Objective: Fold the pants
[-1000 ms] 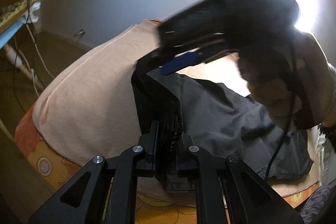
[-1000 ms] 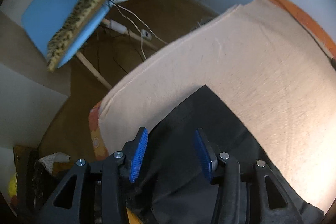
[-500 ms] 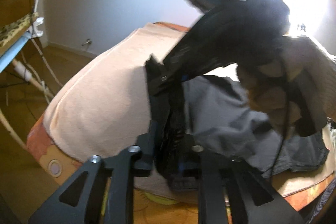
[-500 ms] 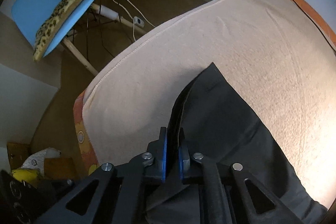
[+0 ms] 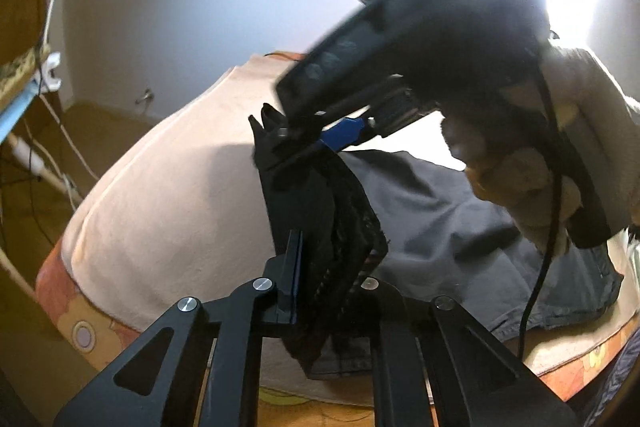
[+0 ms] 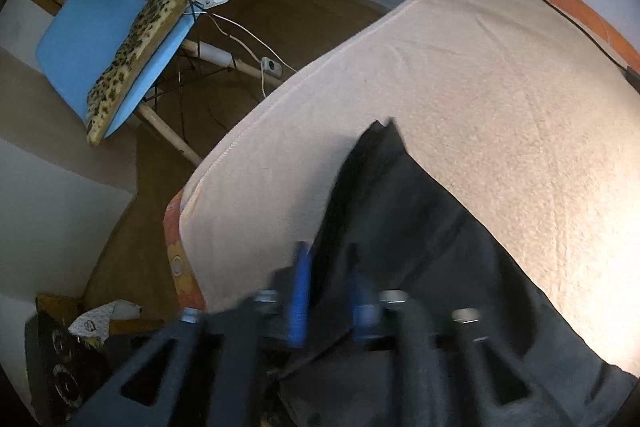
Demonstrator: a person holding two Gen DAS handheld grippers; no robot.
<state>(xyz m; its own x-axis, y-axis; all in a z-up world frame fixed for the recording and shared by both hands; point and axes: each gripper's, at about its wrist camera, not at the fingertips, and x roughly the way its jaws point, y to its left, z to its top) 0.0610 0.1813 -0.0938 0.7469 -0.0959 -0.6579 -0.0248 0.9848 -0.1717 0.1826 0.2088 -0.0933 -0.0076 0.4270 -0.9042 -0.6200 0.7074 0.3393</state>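
Dark grey pants [image 5: 432, 211] lie on a peach towel [image 5: 180, 195] over a bed. My left gripper [image 5: 328, 267] is shut on the pants' near hem edge and holds it raised. My right gripper [image 5: 304, 143] shows in the left wrist view, held in a gloved hand, shut on the far corner of the same edge. In the right wrist view the right gripper [image 6: 326, 291] clamps the dark fabric [image 6: 400, 227], which is lifted off the towel [image 6: 480, 75] in a ridge.
A blue chair [image 6: 92, 39] with a leopard-print cushion [image 6: 140, 43] stands on the wooden floor to the left of the bed. White cables [image 6: 248, 39] and a clip lamp hang near it. Clutter [image 6: 80, 339] lies on the floor at the lower left. A bright light glares at the upper right.
My right gripper went from open around the pants edge to shut on it. Both grippers have since lifted the edge higher off the towel.
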